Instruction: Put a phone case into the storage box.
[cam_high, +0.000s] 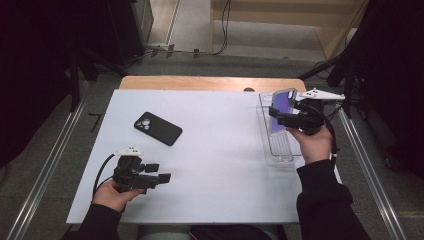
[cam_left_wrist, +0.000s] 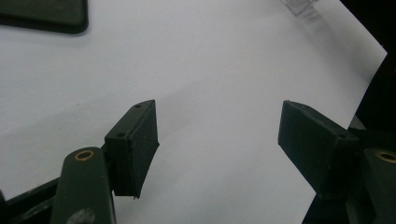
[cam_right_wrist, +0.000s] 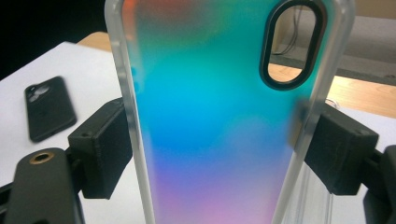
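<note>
- The right gripper (cam_high: 283, 116) clamps an iridescent phone case (cam_right_wrist: 219, 126) by its two long edges, one black pad (cam_right_wrist: 100, 149) pressed on each side; the case stands upright between the jaws, its oval camera cutout at the top.
- Directly below that gripper sits a clear plastic bin (cam_high: 276, 150), with the case lifted above its far end.
- The left gripper (cam_high: 155, 177) rests low over the white table (cam_high: 220, 150), jaws spread wide with nothing between them.
- A black phone (cam_high: 157, 128) lies face down on the table, ahead of the left gripper and well apart from the right one.
- No brand, label or writing can be read on the case, phone or bin.
</note>
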